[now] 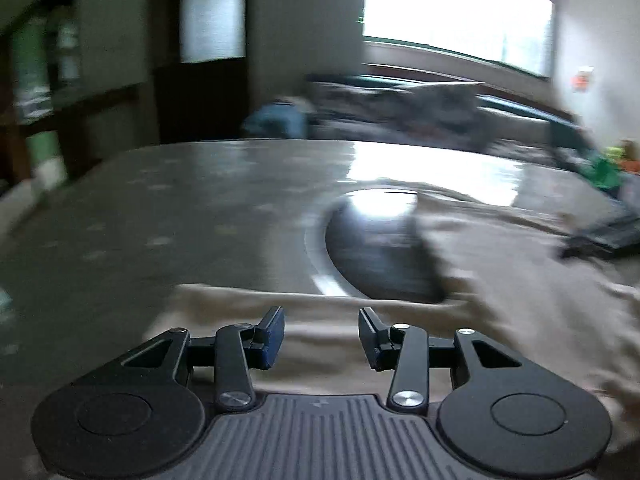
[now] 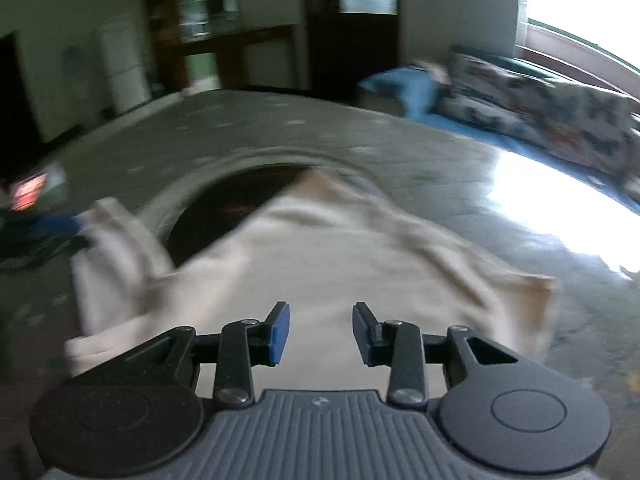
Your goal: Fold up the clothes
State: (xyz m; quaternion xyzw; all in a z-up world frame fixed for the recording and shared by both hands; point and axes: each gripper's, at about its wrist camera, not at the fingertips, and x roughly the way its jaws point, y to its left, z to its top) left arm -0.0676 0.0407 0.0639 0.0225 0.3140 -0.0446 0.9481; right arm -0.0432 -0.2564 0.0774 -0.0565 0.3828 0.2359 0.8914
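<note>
Your left gripper, black-linked with blue pads on its fingers, sat nearest the lens with its jaws partly apart and nothing between them. Beneath it lay the beige cloth garment, spread flat and reaching off to the right of that view, not touched by either pad. It rested on the grey speckled counter, a glossy top that caught the glare from the bright window behind. A dark round inset with a pale ring sat in the counter just past the garment, which overlapped its right side.

Your right gripper stood the same way: jaws partly apart, empty, hanging over the same beige garment. From that side you saw the cloth run away from you, its far corner lying over the round inset and a loose fold bunched up at the left. One near corner lay flat on the counter at the right.

Both views were smeared by motion, so what looked like a patterned sofa beyond the counter, with something blue beside it, could only be read roughly.
</note>
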